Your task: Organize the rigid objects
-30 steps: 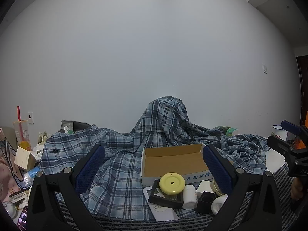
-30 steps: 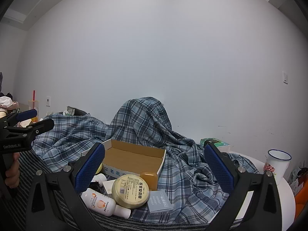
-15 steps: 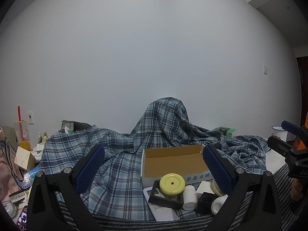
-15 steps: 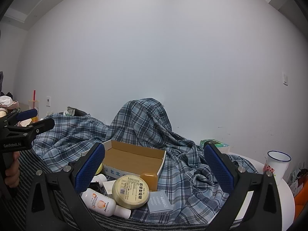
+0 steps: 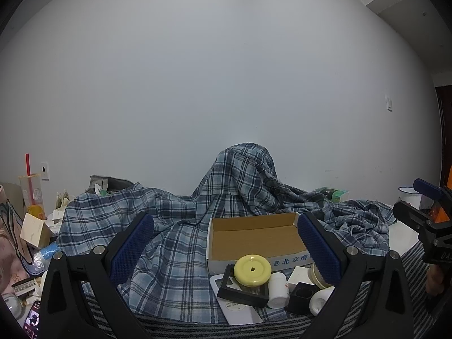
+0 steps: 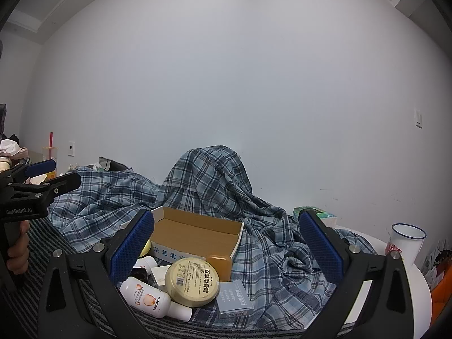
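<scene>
An open cardboard box [image 5: 254,234] [image 6: 197,231] sits empty on a plaid cloth. In front of it lies a pile of small items: a yellow round lid [image 5: 252,266] on a black frame [image 5: 243,292], a white remote [image 5: 236,308], a white bottle [image 5: 277,285], a black cube [image 5: 302,296]. In the right wrist view I see a round beige tin [image 6: 192,281], a white lotion bottle [image 6: 147,299], an amber block [image 6: 218,265] and a grey box [image 6: 234,299]. My left gripper [image 5: 224,243] and right gripper [image 6: 226,243] are open and empty, held back above the pile.
The plaid cloth [image 5: 175,226] drapes over a hump at the back. A white enamel mug [image 6: 406,240] stands at the right on a white table. A drink cup with red straw [image 5: 29,192] and clutter sit at the left. A striped mat [image 5: 175,325] lies in front.
</scene>
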Tool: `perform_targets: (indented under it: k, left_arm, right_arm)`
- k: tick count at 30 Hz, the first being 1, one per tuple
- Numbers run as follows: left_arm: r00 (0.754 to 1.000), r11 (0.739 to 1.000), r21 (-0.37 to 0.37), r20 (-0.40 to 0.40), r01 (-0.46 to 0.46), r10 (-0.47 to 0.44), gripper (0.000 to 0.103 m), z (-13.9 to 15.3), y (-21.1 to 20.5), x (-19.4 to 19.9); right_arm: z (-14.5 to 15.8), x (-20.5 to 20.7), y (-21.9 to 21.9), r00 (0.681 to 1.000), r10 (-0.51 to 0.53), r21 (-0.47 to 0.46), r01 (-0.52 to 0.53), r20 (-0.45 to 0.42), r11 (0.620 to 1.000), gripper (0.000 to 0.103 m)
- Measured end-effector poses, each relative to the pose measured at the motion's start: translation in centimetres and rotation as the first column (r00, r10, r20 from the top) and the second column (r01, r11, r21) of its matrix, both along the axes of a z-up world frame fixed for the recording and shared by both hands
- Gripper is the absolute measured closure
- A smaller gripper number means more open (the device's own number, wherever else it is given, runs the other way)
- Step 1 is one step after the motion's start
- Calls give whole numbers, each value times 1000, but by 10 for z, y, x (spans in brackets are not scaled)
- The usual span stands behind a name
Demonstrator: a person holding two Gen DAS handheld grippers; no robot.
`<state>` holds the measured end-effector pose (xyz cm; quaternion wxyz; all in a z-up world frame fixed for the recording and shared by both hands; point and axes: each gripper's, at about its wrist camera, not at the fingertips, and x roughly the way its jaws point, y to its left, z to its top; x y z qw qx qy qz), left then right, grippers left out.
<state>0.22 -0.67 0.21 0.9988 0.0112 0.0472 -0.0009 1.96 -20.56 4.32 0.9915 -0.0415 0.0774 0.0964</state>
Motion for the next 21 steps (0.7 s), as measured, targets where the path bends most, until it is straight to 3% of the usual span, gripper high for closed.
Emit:
perform_targets:
  k: [9, 21]
  left_arm:
    - [1000, 999, -40, -9, 6, -6, 0, 0, 10, -1]
    - [1000, 999, -39, -3, 6, -6, 0, 0, 10, -1]
  right_arm:
    - [0, -1, 0, 1000, 2, -2, -2, 6, 1000, 0]
    - [0, -2, 0, 1000, 2, -9, -2, 20, 1000, 0]
